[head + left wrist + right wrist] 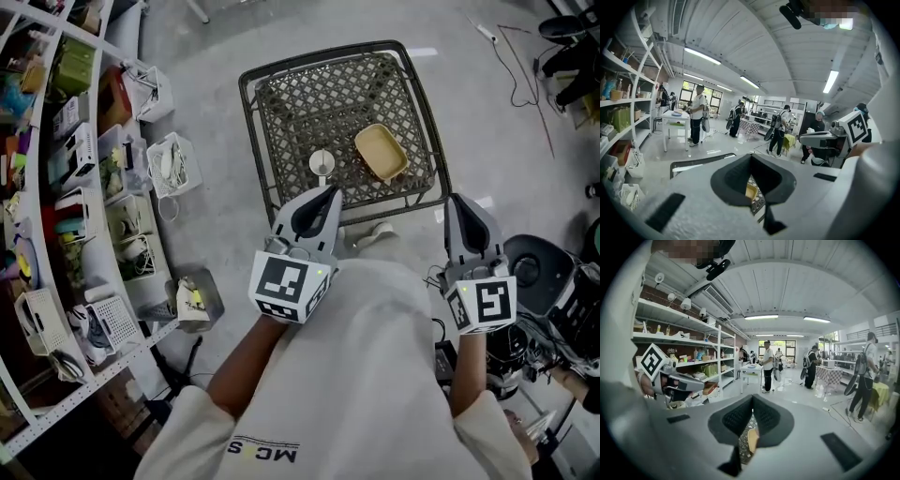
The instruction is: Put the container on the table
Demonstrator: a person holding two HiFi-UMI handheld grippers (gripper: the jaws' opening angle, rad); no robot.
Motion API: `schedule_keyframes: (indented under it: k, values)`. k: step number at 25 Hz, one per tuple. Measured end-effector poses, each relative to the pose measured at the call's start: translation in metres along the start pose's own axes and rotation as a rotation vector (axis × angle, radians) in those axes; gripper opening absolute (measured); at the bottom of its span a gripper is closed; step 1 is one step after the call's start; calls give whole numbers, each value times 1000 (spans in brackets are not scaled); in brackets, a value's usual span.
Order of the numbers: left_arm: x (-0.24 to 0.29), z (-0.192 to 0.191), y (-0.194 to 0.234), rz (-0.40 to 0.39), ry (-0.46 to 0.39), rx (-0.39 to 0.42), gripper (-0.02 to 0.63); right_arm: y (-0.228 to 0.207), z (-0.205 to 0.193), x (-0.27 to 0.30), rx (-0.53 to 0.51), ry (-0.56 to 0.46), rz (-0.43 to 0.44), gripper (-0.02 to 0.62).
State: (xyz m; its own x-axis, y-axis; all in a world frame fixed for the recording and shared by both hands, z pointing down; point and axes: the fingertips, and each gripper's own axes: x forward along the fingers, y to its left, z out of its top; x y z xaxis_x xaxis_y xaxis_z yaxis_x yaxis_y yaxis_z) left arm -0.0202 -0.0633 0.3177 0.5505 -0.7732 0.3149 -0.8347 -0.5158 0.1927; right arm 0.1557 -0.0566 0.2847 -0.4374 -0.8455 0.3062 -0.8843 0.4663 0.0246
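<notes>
Sitting on the worktop point(281, 112) is the container point(381, 151). It is a small, shallow tub, pale yellow, square with round corners. It is empty inside. It lies on the near right part of the worktop, turned a bit crooked.

The worktop is dark metal with a criss-cross mesh top. Just left of the container, not touching it, stands a little white round thing point(322, 164). I cannot tell what it is.

The left gripper point(328, 194) hangs in the air by the near edge of the worktop, close to the white round thing. Its jaws are pressed together at the tips, with nothing held between them. In the left gripper view, a bit of the yellow container peeks through the small gap under the closed tips.

The right gripper point(457, 200) is just off the near right corner of the worktop, over the grey floor point(216, 216). Its jaws are also pressed tight together and hold nothing. Both grippers are well apart from the container.

On the floor to the left sits a white basket point(173, 164) with some white bits in it. Nearer to the person is a small grey tray point(192, 300) with something yellow and white in it. Behind them, the white shelves point(33, 281) are packed with boxes and little baskets of mixed things.
</notes>
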Motion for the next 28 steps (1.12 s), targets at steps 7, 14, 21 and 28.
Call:
schedule_keyframes:
  k: [7,14,21,28]
  values:
    - [-7,2,0,-7,-10,5,23,2,-9,-2,96,-13,-16,18]
    - [-6,6,1,-9,-23,10,23,7,-7,0,74,-9,-2,18]
    - [-4,4,6,-12,-17,9,23,9,-6,7,70,-6,2,18]
    - [-6,1,9,-16,-12,5,23,12,-9,6,80,2,-6,18]
